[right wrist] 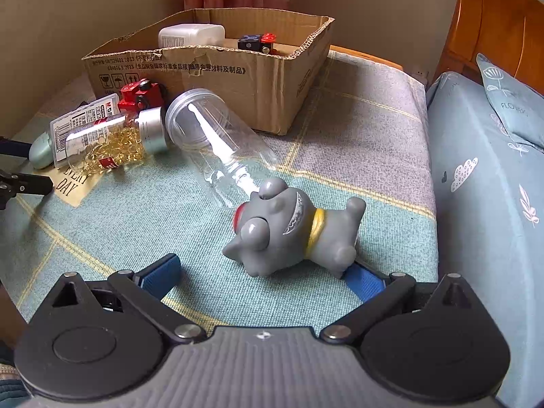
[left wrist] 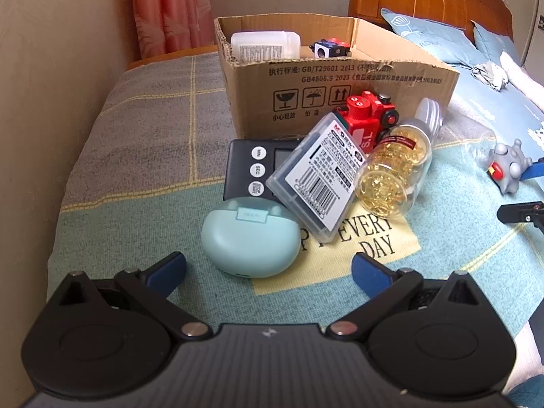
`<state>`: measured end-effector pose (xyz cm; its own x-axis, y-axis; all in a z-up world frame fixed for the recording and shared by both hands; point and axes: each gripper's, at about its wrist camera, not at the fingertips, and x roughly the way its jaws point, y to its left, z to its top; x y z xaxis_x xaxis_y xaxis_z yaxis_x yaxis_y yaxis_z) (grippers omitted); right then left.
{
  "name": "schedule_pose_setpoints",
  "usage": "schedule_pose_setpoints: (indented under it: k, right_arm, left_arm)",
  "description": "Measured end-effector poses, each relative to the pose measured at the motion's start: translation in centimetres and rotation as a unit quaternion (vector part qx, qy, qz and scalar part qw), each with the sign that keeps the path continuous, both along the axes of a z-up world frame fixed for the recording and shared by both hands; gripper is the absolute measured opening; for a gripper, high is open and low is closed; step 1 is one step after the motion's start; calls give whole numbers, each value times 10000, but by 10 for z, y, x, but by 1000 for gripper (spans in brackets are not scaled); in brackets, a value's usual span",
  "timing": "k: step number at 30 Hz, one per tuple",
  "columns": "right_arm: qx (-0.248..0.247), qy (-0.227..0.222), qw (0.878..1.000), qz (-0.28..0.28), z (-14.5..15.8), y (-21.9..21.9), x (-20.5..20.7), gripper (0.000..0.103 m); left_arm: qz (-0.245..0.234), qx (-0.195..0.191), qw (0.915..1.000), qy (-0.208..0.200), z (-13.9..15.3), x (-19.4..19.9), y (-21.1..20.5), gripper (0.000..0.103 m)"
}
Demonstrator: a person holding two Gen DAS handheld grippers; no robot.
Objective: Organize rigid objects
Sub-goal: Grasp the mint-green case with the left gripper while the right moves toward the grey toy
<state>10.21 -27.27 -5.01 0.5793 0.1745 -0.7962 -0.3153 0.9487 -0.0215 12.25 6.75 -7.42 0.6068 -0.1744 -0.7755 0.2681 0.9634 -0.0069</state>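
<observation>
A cardboard box [left wrist: 340,102] stands at the back of the blanket and holds a white container [left wrist: 265,46] and a small toy block car [left wrist: 329,47]. In front of it lie a mint earbuds case [left wrist: 250,238], a black timer [left wrist: 251,170], a clear plastic case [left wrist: 318,176], a red toy train [left wrist: 369,115] and a bottle of gold capsules [left wrist: 394,170]. My left gripper [left wrist: 268,268] is open just short of the earbuds case. My right gripper [right wrist: 261,277] is open, with a grey toy dog [right wrist: 292,231] lying just ahead of its right finger. An empty clear jar [right wrist: 221,142] lies beyond the dog.
A wall runs along the left of the bed [left wrist: 51,102]. A blue pillow [right wrist: 482,176] and a wooden headboard [right wrist: 493,17] lie to the right. Pink curtains [left wrist: 163,6] hang behind the box.
</observation>
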Motion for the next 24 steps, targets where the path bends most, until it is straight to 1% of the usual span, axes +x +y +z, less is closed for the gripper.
schedule_pose_setpoints:
  k: [4,8,10,15,19,20,21,22,24]
  right_arm:
    - [10,-49,10000,-30,-1,2,2,103]
    - [24,-96,9999,-60,-2,2,2,103]
    - [29,-114,9999,-57,-2,2,1,103]
    - [39,-145,9999,-73,-3,2,1,103]
    - [48,-179,9998,-71,-3,1,-1,103]
    - [50,-186,9998,-71,-3,1,-1,103]
    - [52,-190,9998,-74,-3,1,-1,103]
    - [52,-191,9998,-77,-2,1,-1,103]
    - [53,-194,9998,-73,-2,1,-1,103]
  left_arm:
    - [-20,-2,10000,-34,0,7,2,103]
    - [124,-2,9999,-70,0,12,8,102]
    - [48,6,9999,-105,0,11,8,100]
    - [-305,3,9993,-215,5,7,3,80]
    - [-436,41,9986,-284,6,8,3,74]
    - [-441,38,9986,-299,6,8,5,70]
    - [-431,26,9986,-313,7,7,7,63]
    - [-424,-4,9986,-309,7,7,9,61]
    - [-405,-37,9987,-296,7,8,12,60]
